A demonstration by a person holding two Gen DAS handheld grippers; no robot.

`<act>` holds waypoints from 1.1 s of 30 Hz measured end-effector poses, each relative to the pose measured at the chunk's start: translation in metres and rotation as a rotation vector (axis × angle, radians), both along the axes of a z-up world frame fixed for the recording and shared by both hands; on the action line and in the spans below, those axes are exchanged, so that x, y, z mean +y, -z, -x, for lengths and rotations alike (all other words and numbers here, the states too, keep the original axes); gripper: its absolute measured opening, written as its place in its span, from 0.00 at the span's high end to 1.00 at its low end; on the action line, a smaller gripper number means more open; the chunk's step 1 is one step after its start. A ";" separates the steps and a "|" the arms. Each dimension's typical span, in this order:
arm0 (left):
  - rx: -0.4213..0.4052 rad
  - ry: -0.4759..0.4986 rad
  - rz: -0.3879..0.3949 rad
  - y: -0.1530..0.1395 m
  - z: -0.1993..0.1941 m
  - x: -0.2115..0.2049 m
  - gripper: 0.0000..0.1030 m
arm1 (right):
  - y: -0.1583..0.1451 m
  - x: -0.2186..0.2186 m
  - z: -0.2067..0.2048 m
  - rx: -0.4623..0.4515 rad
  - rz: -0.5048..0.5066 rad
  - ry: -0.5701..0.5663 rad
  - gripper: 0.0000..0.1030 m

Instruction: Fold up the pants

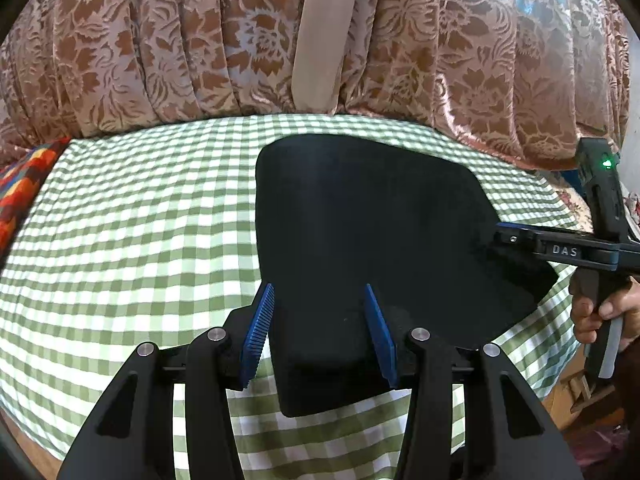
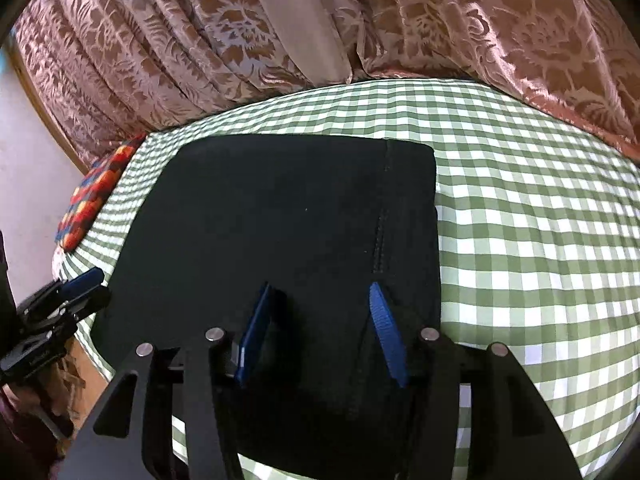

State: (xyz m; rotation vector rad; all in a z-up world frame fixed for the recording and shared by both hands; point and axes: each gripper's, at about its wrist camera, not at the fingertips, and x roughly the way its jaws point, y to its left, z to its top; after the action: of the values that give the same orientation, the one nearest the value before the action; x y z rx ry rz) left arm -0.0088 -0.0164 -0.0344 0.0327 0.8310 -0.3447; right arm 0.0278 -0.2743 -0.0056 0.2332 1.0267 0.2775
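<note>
Black pants (image 1: 360, 220) folded flat on the green checked cloth (image 1: 140, 220), in front of the floral curtain (image 1: 160, 40). Left gripper (image 1: 320, 332) over the pants' near edge, blue pads apart, gripping nothing. Right gripper (image 2: 324, 332) likewise spread above the pants, clamping nothing.

Pants (image 2: 280, 220) near edge hidden behind right gripper (image 2: 320, 332); curtain (image 1: 160, 40) cut off at top

Black pants (image 1: 360, 220) on checked bed (image 1: 140, 220)
</note>
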 end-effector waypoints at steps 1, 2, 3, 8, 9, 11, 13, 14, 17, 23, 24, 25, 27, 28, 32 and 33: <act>0.004 -0.005 0.002 0.002 0.000 0.001 0.54 | 0.000 0.000 0.001 -0.005 0.002 -0.001 0.50; 0.003 -0.008 0.005 0.003 0.000 0.001 0.54 | -0.002 -0.001 0.003 -0.011 -0.007 0.002 0.50; 0.002 -0.010 0.008 0.003 0.000 0.002 0.54 | -0.004 -0.003 0.004 -0.018 -0.027 0.010 0.38; -0.014 -0.035 0.065 -0.006 -0.008 0.020 0.34 | -0.018 -0.025 0.011 -0.073 -0.111 0.065 0.10; -0.006 -0.051 0.089 -0.007 -0.014 0.028 0.30 | -0.014 -0.030 0.007 -0.045 -0.149 0.061 0.10; 0.012 -0.069 0.151 -0.004 -0.027 0.044 0.30 | -0.003 -0.038 0.000 0.010 -0.194 0.072 0.10; 0.086 -0.074 0.241 0.007 -0.047 0.061 0.30 | 0.009 -0.045 -0.007 0.053 -0.236 0.082 0.10; 0.121 -0.063 0.292 0.011 -0.053 0.066 0.30 | 0.017 -0.050 -0.011 0.082 -0.284 0.084 0.10; 0.222 -0.051 0.434 0.030 -0.074 0.081 0.30 | 0.036 -0.061 -0.018 0.147 -0.396 0.087 0.09; 0.334 0.046 0.622 0.057 -0.099 0.074 0.30 | 0.055 -0.062 -0.025 0.193 -0.420 0.018 0.34; 0.344 0.080 0.664 0.060 -0.101 0.069 0.34 | 0.054 -0.063 -0.024 0.185 -0.435 0.006 0.41; 0.351 0.106 0.694 0.061 -0.103 0.066 0.41 | 0.052 -0.063 -0.022 0.173 -0.436 -0.011 0.46; 0.338 0.134 0.691 0.062 -0.103 0.056 0.51 | 0.050 -0.062 -0.020 0.162 -0.425 -0.026 0.52; 0.310 0.146 0.686 0.060 -0.102 0.051 0.57 | 0.047 -0.062 -0.020 0.155 -0.419 -0.035 0.55; 0.245 0.170 0.726 0.042 -0.097 0.051 0.64 | 0.032 -0.059 -0.017 0.109 -0.405 -0.050 0.59; 0.225 0.181 0.728 0.034 -0.097 0.049 0.65 | 0.026 -0.057 -0.018 0.093 -0.400 -0.056 0.59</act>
State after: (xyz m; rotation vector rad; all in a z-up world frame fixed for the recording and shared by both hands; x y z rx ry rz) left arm 0.0884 0.0324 -0.0680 -0.6223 0.8850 -0.8159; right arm 0.0456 -0.3315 -0.0316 0.5835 1.0647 0.5273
